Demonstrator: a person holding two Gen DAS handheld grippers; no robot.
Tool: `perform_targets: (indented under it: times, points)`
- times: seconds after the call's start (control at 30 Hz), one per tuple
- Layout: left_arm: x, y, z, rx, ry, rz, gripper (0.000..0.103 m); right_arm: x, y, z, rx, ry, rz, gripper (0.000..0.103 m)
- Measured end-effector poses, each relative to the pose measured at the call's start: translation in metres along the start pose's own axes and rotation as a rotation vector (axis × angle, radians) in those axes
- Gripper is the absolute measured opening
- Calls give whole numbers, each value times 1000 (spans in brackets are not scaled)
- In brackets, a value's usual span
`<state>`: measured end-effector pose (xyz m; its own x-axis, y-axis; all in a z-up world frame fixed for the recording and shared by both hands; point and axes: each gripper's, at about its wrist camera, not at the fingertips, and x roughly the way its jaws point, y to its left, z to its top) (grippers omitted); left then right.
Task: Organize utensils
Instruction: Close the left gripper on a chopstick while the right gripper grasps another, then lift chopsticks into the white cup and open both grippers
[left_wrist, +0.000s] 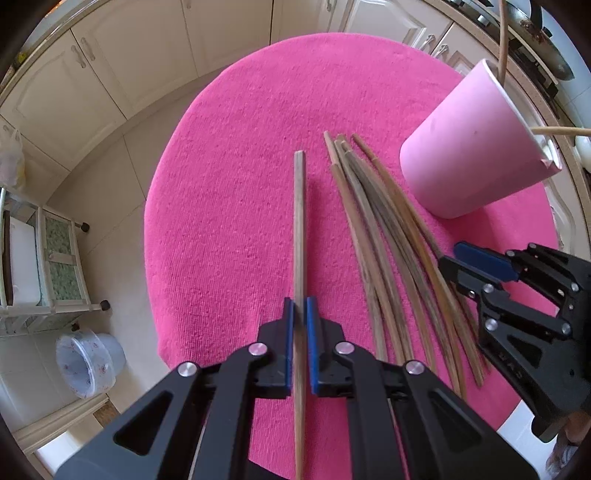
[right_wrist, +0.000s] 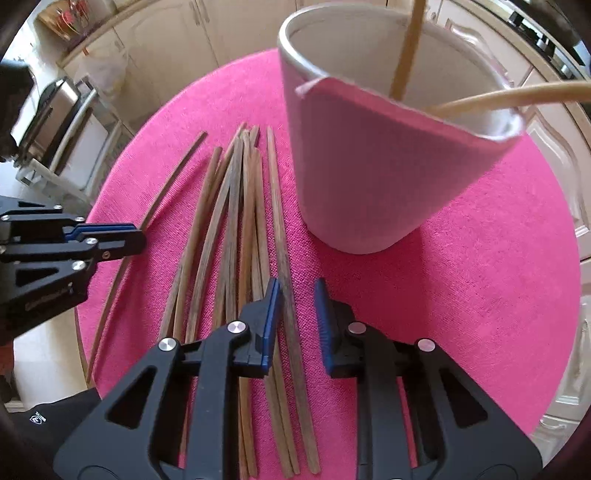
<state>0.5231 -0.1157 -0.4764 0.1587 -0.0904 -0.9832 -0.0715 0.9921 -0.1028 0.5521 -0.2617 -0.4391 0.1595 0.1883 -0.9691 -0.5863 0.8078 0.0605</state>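
A lone chopstick (left_wrist: 300, 221) lies on the pink mat (left_wrist: 229, 155), set apart to the left of the loose pile (left_wrist: 384, 236). The left gripper (left_wrist: 300, 321) is clenched on it, blue pads pressing both sides near the lower end. The cup (left_wrist: 476, 147) stands at the mat's far right with two sticks already in it.

The right gripper (right_wrist: 297, 306) hangs over the pile's right edge, its jaws still parted. The rightmost stick (right_wrist: 280, 229) lies between them against the left pad, with a clear gap to the right pad, so nothing is grasped yet.

To do this well, the left should probably lift straight up before swinging toward the cup, keeping the stick from dragging the mat. The right should close on one stick only, since its neighbours touch it and could lift along.
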Motion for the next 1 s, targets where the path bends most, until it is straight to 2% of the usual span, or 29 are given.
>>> perform_targets:
  times: [0.13,0.17,0.23,0.37,0.6,0.77,1.0]
  points:
    - [-2,2,-2,5,-3,-5,7,3,10,7,-52,24,-50,19]
    - [-1,5,-3,6,-5,-6,7,3,9,8,-40,27,-42,18]
    - [-4,6,-4,9,-13,-10,7,4,5,9,-8,30,-17,8]
    - [-13,6,-7,24,-37,-18,7,-6,-2,4,39,9,29,7]
    - [-37,5,-7,50,-92,-36,7,-32,-3,-11,60,-44,57,6]
    - [-65,-2,-5,83,-165,-70,7,-63,0,-21,56,-110,58,6]
    - [-110,-16,-1,128,-319,-153,7,-119,1,-26,111,-265,72,6]
